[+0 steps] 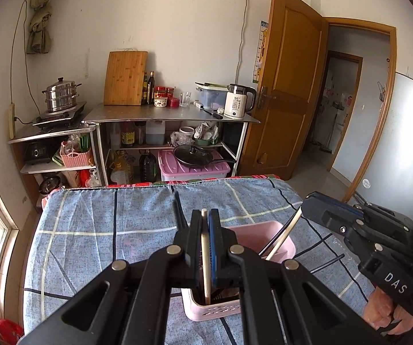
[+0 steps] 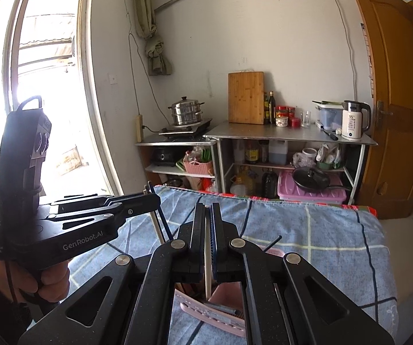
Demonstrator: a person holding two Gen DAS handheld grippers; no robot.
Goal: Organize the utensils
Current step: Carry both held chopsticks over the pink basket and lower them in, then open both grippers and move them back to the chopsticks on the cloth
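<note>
A pink utensil holder (image 1: 259, 231) stands on the table's blue checked cloth (image 1: 97, 230). My left gripper (image 1: 205, 215) is shut on a pale chopstick (image 1: 205, 261) that stands almost upright, its lower end inside the holder's near compartment. At the right, my right gripper (image 1: 305, 205) is shut on a second pale chopstick (image 1: 285, 234) that slants down into the holder. In the right wrist view, that gripper (image 2: 207, 210) pinches its chopstick (image 2: 207, 267) over the holder (image 2: 206, 309). The left gripper (image 2: 150, 197) is at the left with its chopstick (image 2: 157, 225).
Black chopsticks (image 1: 180, 211) lie on the cloth beyond the holder, and another black one (image 1: 328, 262) lies to its right. A hand (image 1: 384, 310) holds the right gripper. Behind the table are steel kitchen shelves (image 1: 172, 118), a kettle (image 1: 238, 100) and a wooden door (image 1: 289, 80).
</note>
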